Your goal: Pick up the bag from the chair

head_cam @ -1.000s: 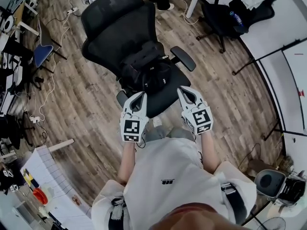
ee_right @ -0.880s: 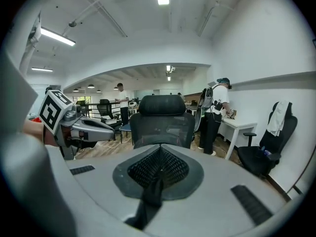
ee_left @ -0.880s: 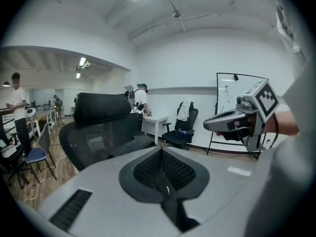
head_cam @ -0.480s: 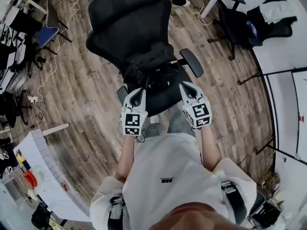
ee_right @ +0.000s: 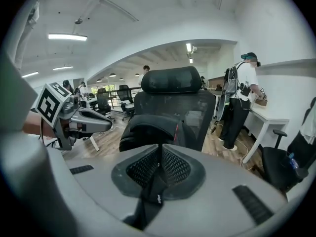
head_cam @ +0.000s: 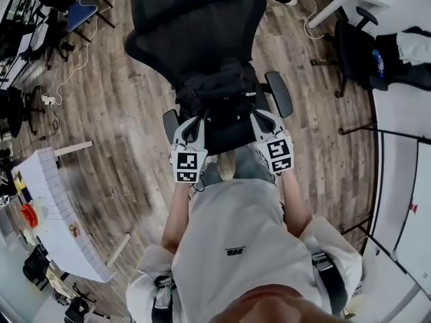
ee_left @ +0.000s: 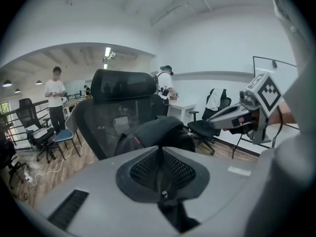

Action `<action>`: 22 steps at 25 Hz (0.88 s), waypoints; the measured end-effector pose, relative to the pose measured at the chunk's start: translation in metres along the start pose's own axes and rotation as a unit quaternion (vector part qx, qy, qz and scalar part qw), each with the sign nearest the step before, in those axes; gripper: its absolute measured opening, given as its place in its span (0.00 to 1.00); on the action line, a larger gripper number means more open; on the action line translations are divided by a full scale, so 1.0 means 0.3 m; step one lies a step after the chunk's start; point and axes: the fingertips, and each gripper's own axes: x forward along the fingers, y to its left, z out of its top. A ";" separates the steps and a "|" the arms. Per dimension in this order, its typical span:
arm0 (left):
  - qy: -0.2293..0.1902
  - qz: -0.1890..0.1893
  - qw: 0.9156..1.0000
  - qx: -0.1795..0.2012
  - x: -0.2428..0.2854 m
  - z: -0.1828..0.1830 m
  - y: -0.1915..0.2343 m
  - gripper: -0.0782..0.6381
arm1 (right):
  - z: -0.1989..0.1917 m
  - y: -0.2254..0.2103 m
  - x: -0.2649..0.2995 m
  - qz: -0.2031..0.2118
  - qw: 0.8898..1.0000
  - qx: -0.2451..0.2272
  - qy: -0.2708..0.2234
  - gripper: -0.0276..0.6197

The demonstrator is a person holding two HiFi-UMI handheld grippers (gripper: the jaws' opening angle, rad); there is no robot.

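The bag (head_cam: 219,89) sits on the chair (head_cam: 192,25) seat, just on the far side of both claws. The left claw (head_cam: 190,123) and the right claw (head_cam: 262,120) are each pressed together. Risk: if they arrive unopened, they would shove the bag or roll the chair away.

Head view steeply down; gripper views level, close to shared chair (head_cam: 195,19)

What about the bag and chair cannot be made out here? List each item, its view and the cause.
Black fabric bag, lower half: gripper views, behind the left gripper and right gripper.
Black mesh office chair, base and wheels: head view, under its seat and the bag.
Dark strap pinched in the right jaws, its print: right gripper view, too small.
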 end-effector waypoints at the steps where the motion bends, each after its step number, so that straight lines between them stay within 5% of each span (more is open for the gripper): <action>1: 0.004 0.006 1.000 -0.002 0.012 -0.004 0.003 0.13 | -0.008 -0.016 0.015 0.005 1.000 -0.002 0.005 0.07; 11: 0.038 0.069 0.997 -0.023 0.099 -0.083 0.094 0.24 | -0.067 -0.121 0.152 0.032 0.998 -0.027 0.038 0.12; 22: 0.080 0.085 0.992 -0.047 0.178 -0.198 0.145 0.36 | -0.138 -0.158 0.264 0.054 0.994 -0.054 0.079 0.28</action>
